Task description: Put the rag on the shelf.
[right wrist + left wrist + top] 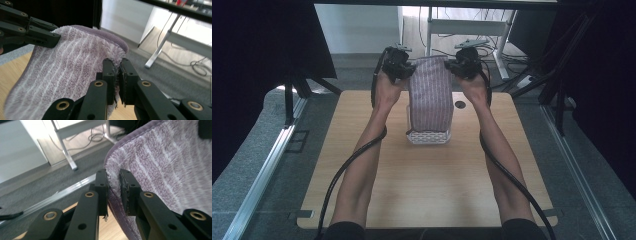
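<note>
A purple striped towel (430,95) hangs stretched between my two grippers, high over the far half of the table. My left gripper (404,67) is shut on its upper left corner; in the left gripper view the fluffy towel (160,165) edge is pinched between the jaws of that gripper (114,187). My right gripper (458,66) is shut on the upper right corner, and the right gripper view shows the towel (67,72) clamped in its jaws (117,75), with the left gripper (30,32) farther off. The towel's lower end drops into a white basket (428,136).
The wooden table (427,185) has a round hole (460,104) near its far edge. Beyond it stands a white desk frame (462,30) with cables on the floor. Metal rails (267,165) run along both sides, and dark curtains flank the table.
</note>
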`<state>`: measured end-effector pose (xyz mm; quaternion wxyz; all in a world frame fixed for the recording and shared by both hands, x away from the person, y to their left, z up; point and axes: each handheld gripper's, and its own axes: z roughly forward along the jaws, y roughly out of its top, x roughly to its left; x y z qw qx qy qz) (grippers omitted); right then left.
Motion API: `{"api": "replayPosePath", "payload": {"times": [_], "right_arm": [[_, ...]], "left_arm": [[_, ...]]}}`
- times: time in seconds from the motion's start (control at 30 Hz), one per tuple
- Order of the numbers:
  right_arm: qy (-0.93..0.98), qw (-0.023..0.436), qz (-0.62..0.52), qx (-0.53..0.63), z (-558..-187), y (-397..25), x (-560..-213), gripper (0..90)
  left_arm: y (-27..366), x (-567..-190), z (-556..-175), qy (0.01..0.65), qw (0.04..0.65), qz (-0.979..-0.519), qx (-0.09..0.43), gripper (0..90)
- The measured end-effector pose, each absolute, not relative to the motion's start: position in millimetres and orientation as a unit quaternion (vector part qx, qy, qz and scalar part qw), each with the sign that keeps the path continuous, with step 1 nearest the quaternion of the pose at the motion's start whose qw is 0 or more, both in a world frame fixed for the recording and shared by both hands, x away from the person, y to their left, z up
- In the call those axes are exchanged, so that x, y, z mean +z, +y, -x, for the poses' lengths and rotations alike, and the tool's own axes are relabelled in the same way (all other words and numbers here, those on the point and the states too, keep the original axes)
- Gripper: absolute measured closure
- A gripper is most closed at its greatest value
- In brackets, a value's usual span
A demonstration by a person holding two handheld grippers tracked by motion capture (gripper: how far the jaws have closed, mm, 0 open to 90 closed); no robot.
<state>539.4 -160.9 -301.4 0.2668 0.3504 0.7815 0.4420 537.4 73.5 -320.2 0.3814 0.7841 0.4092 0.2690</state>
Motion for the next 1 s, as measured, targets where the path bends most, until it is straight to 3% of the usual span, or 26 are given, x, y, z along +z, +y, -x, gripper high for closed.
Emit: {"api": "replayPosePath", "payload": {"times": [0.33,0.47,0.6,0.7,0.77,1.0], "right_arm": [[0.795,0.234,-0.382,0.409,-555.8,-158.5,-342.0,80.6],[0.799,0.209,-0.397,0.400,-560.4,-161.0,-352.4,67.2],[0.796,0.204,-0.404,0.401,-560.8,-166.4,-355.7,61.0],[0.797,0.200,-0.403,0.403,-559.6,-168.8,-356.0,58.2],[0.798,0.196,-0.400,0.405,-557.7,-170.0,-356.8,50.8],[0.800,0.183,-0.393,0.414,-552.0,-169.2,-356.9,38.7]], "left_arm": [[66.2,-363.8,-552.8,0.416,0.330,-0.809,0.252,74.4],[70.5,-373.0,-555.1,0.435,0.321,-0.803,0.251,56.5],[80.5,-374.0,-554.5,0.449,0.338,-0.790,0.244,38.5],[85.4,-372.7,-553.4,0.452,0.346,-0.788,0.233,33.8],[91.1,-369.7,-550.0,0.451,0.357,-0.787,0.223,31.4],[93.7,-362.1,-541.6,0.441,0.373,-0.790,0.206,22.0]]}}
